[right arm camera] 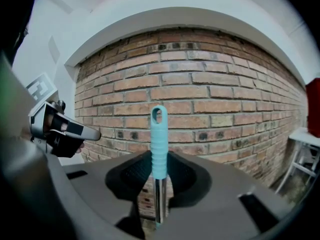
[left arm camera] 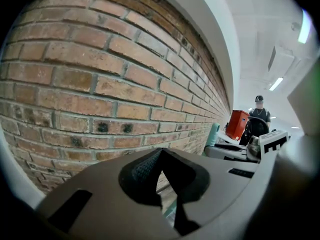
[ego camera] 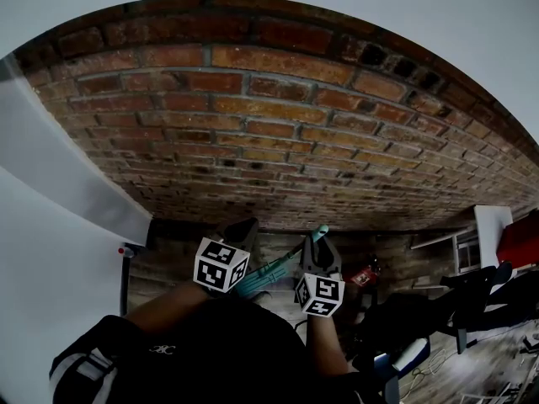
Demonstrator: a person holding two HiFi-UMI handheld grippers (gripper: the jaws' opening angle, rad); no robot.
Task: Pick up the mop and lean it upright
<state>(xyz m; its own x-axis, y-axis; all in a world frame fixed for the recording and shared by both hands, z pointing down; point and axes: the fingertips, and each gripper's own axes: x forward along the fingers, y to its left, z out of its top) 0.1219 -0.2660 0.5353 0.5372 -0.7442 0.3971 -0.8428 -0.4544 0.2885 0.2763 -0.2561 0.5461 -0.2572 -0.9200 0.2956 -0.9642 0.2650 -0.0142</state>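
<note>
The left gripper (left arm camera: 161,173) looks along a brick wall (left arm camera: 100,74). Its jaws stand a narrow slit apart, with a teal sliver low in the slit. Farther right are the mop (left arm camera: 214,134), the right gripper (left arm camera: 250,151), a red box (left arm camera: 237,125) and a person (left arm camera: 258,115).

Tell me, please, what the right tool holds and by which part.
The mop, clamped at the bottom of its teal grip, above the metal shaft.

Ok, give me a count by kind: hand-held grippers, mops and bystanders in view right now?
Hand-held grippers: 2, the left hand-held gripper and the right hand-held gripper
Mops: 1, the mop, clamped in the right one
Bystanders: 1, a person in the distance
Total: 4
</note>
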